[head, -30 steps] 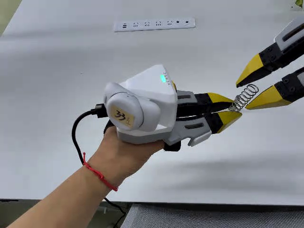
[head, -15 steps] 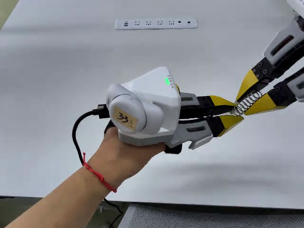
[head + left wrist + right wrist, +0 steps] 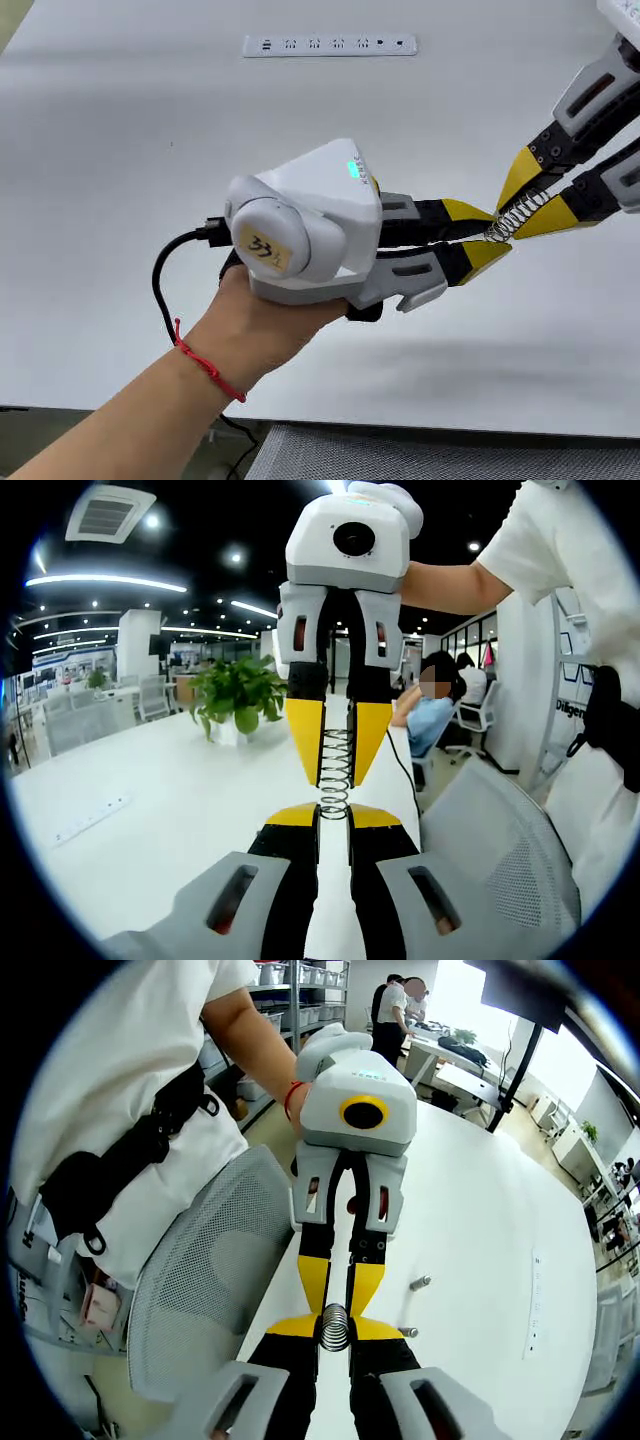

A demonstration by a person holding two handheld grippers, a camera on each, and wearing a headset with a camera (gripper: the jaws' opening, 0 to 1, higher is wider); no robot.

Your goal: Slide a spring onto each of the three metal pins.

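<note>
Head view: the bench (image 3: 120, 150) lies wide and bare to the left, its near edge running along the bottom, with a power strip (image 3: 330, 45) far back. The spring (image 3: 515, 215) slants up to the right above the surface. The left gripper (image 3: 490, 242) nips its low end, and the right gripper (image 3: 528, 203) is clamped on its upper part.

Left gripper view: the spring (image 3: 335, 770) runs straight ahead, tip to tip.

Right gripper view: the spring (image 3: 335, 1327) shows end-on, and two metal pins (image 3: 420, 1283) lie on the bench beside it.

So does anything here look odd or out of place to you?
Nothing looks broken or spilled. The one oddity is the spring: it is up in the air above the table, pinched between the left gripper and the right gripper. Two small pins lie loose on the table.
</note>
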